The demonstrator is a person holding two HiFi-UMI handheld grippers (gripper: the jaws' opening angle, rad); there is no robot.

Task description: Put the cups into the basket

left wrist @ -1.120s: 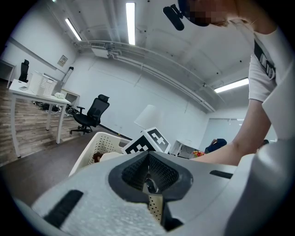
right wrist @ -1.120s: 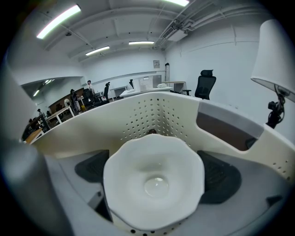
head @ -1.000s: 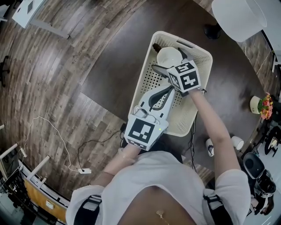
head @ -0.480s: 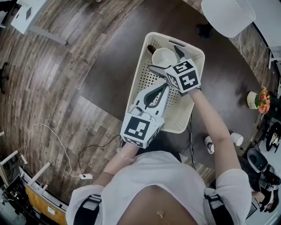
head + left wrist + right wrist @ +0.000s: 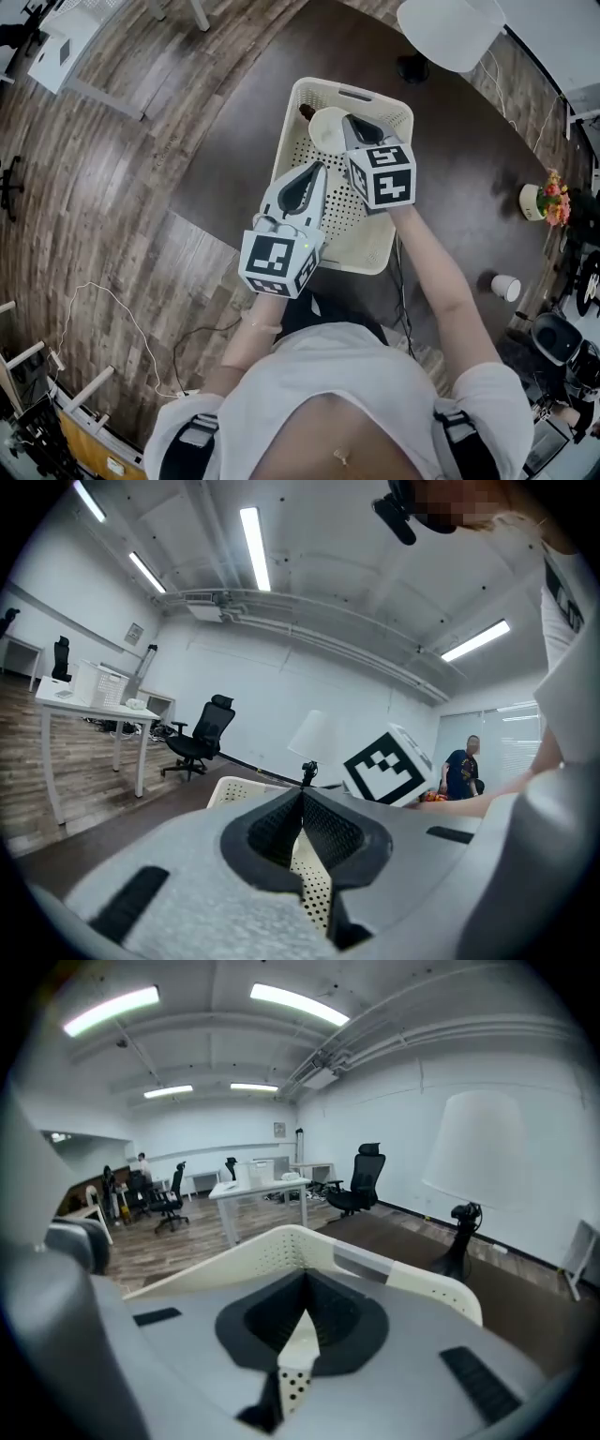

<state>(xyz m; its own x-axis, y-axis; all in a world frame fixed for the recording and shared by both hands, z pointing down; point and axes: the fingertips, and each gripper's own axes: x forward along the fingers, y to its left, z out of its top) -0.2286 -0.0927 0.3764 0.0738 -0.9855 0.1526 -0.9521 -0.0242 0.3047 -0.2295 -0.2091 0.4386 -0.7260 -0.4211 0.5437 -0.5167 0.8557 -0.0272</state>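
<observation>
A cream perforated basket (image 5: 309,98) stands on the dark table. At its far end sits a white cup (image 5: 325,129), with a small dark thing (image 5: 305,112) beside it. My right gripper (image 5: 352,124) hovers over that end, just right of the cup. Its jaws have just been closing; they now meet with nothing between them (image 5: 305,1277). My left gripper (image 5: 315,171) hangs over the basket's left side, jaws also together and empty (image 5: 302,791). The basket's rim (image 5: 309,1241) shows past the right jaws, and the same basket (image 5: 234,789) past the left ones.
A second white cup (image 5: 506,287) stands at the right, near the table's edge. A flower pot (image 5: 542,199) sits further right. A white lamp (image 5: 450,28) on a black base (image 5: 412,67) stands beyond the basket. Cables lie on the wooden floor at the left.
My right gripper has let go of the cup in the basket, lifted away and shut its jaws. The left gripper has shifted a little forward along the basket's left side.
</observation>
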